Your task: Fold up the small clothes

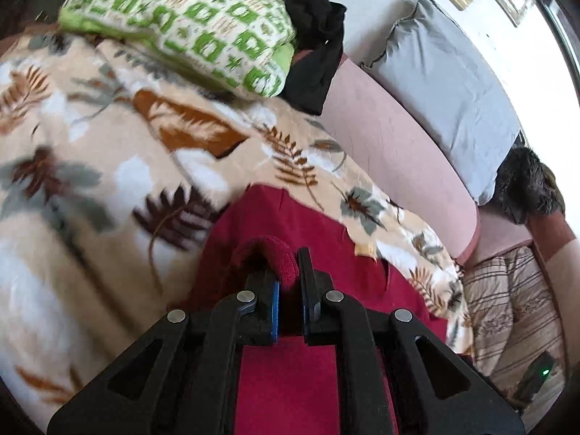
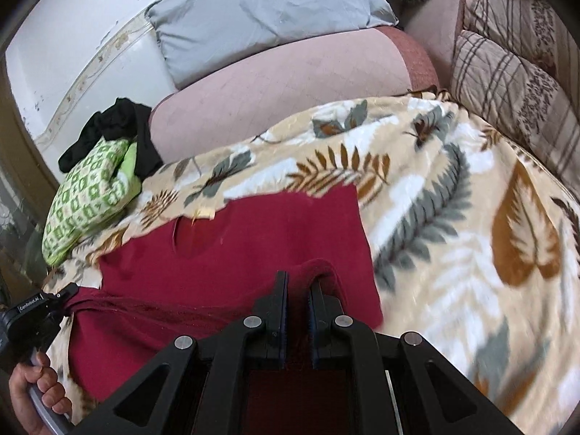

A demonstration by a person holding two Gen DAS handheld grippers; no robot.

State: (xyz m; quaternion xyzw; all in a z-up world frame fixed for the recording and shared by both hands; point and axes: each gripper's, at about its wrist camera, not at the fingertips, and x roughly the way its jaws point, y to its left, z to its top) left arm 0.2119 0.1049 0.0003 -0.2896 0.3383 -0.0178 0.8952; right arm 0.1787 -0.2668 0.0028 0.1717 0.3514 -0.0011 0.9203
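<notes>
A dark red garment [image 1: 290, 224] lies on a leaf-print blanket [image 1: 108, 188]. My left gripper [image 1: 288, 272] is shut on a bunched fold of its edge, held just above the cloth. In the right wrist view the red garment [image 2: 253, 239] spreads ahead, and my right gripper [image 2: 297, 290] is shut on another fold of its near edge. The left gripper [image 2: 65, 293] also shows at the far left of that view, pinching the garment's left corner, so the edge stretches between both grippers.
A green-and-white patterned bundle [image 1: 188, 21] and a black garment [image 1: 315, 36] lie at the blanket's far side. A pink mattress [image 2: 275, 87], a grey pillow [image 2: 253, 11] and a striped quilt [image 2: 514, 72] lie beyond. The blanket [image 2: 471, 217] spreads to the right.
</notes>
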